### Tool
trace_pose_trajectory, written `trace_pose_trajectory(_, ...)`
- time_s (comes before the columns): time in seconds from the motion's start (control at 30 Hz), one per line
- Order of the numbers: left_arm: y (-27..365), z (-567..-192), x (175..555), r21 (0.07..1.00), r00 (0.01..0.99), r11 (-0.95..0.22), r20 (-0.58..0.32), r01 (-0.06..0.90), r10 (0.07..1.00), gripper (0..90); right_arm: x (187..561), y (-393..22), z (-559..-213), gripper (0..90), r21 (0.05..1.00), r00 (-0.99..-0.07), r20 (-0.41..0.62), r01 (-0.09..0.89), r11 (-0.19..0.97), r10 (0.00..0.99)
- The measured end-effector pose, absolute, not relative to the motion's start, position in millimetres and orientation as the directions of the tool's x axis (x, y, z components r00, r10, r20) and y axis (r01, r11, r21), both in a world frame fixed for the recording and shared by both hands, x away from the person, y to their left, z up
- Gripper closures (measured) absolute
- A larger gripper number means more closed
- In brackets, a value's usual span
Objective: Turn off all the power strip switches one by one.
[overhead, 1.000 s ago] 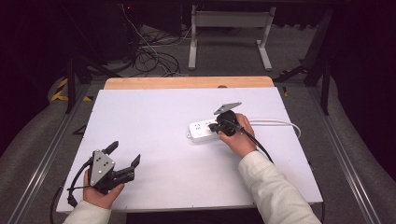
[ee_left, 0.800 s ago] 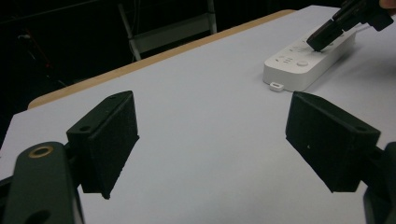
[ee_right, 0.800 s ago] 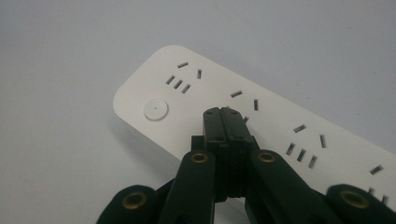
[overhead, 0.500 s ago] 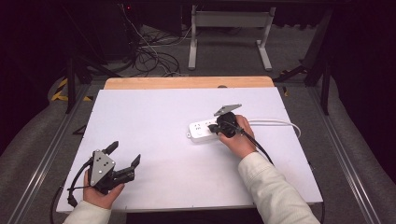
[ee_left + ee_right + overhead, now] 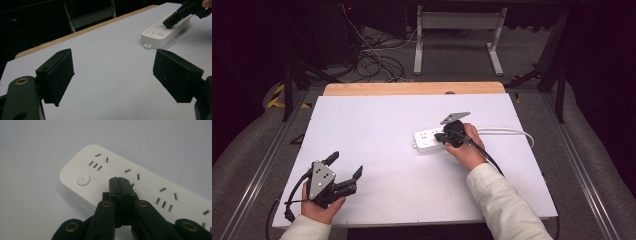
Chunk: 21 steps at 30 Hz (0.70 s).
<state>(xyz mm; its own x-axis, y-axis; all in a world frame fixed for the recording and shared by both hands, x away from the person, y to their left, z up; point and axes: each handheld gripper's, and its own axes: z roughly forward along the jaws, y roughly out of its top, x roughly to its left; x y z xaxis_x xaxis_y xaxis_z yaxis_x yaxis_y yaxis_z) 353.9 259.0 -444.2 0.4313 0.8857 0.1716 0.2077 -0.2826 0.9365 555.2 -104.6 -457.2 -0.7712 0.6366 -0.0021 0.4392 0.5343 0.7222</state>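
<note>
I have the right claw (image 5: 121,185) pinched closed, tips resting on the power strip (image 5: 428,140), right of centre in the high view on the worktop (image 5: 377,130). It looks rigid, smooth, fairly light; I'd grip across its long sides. Left claw (image 5: 345,166), lower left, gapes wide, empty.

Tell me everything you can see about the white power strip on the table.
The power strip is a long white block with rounded corners, smooth plastic by its look. Its top has several groups of socket slots and a round button near one end, plus a small tab on that end. It lies flat on the white table, right of centre; a white cable runs off to the right. The shut right tool rests its tips on the top face.
</note>
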Motion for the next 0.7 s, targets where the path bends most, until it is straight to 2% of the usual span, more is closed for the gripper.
trace_pose_trajectory(0.7, 259.8, -444.2, 353.3, 0.938, 0.433, -0.280, 0.169, 0.207, 0.885, 17.3, 550.7, -103.3, -459.5, 90.0, 0.727, -0.756, -0.011, 0.444, 0.524, 0.655)
